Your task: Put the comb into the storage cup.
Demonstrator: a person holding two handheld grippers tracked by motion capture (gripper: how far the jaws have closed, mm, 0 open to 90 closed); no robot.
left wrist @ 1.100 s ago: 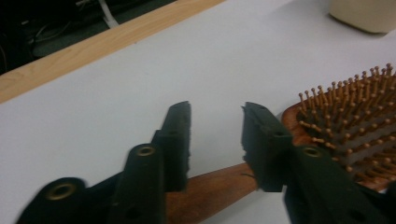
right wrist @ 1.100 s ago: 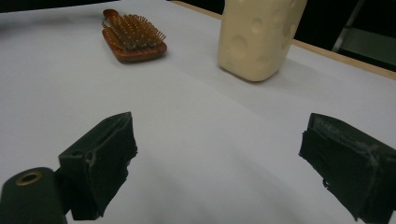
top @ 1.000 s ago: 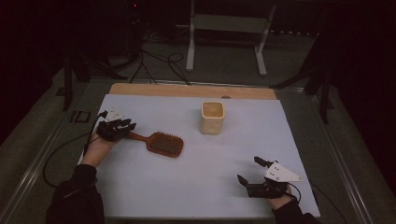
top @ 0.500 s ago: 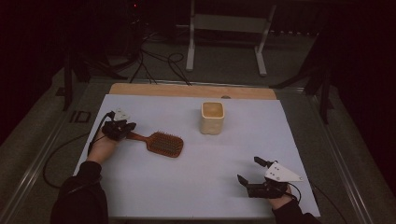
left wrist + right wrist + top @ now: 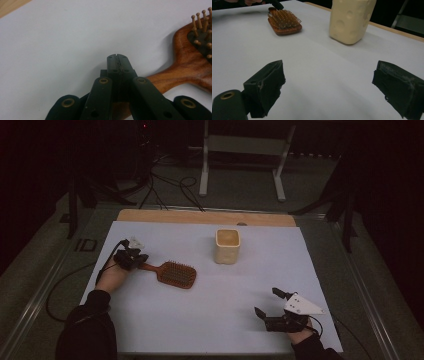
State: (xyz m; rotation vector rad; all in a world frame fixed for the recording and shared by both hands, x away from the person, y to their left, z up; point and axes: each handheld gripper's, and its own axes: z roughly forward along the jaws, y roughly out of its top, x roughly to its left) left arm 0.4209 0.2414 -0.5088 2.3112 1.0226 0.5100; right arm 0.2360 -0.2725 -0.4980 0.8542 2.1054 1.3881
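The left tool (image 5: pixel 131 257) sits at the left side of the worktop (image 5: pixel 210 320), its jaws pressed tight together. In the left gripper view they meet in a single seam over the wooden handle of the hairbrush (image 5: pixel 185 72); the handle passes beneath them, but whether they pinch it or merely rest above it cannot be told. The person's left hand (image 5: pixel 111 275) holds this tool, a dark sleeve (image 5: pixel 87 332) behind it and a cable (image 5: pixel 60 285) trailing off the worktop's left edge.

The right tool (image 5: pixel 274 304) is near the front right corner, its jaws spread wide with nothing between them; the right gripper view shows bare white surface in the gap.

The hairbrush lies flat, bristles up, its handle pointing toward the left tool and its oval head toward the middle. A cream-coloured cup (image 5: pixel 228 246) with round dimples in its sides stands upright beyond the brush, well apart from both tools. A wooden strip (image 5: pixel 200 217) borders the worktop's far edge.
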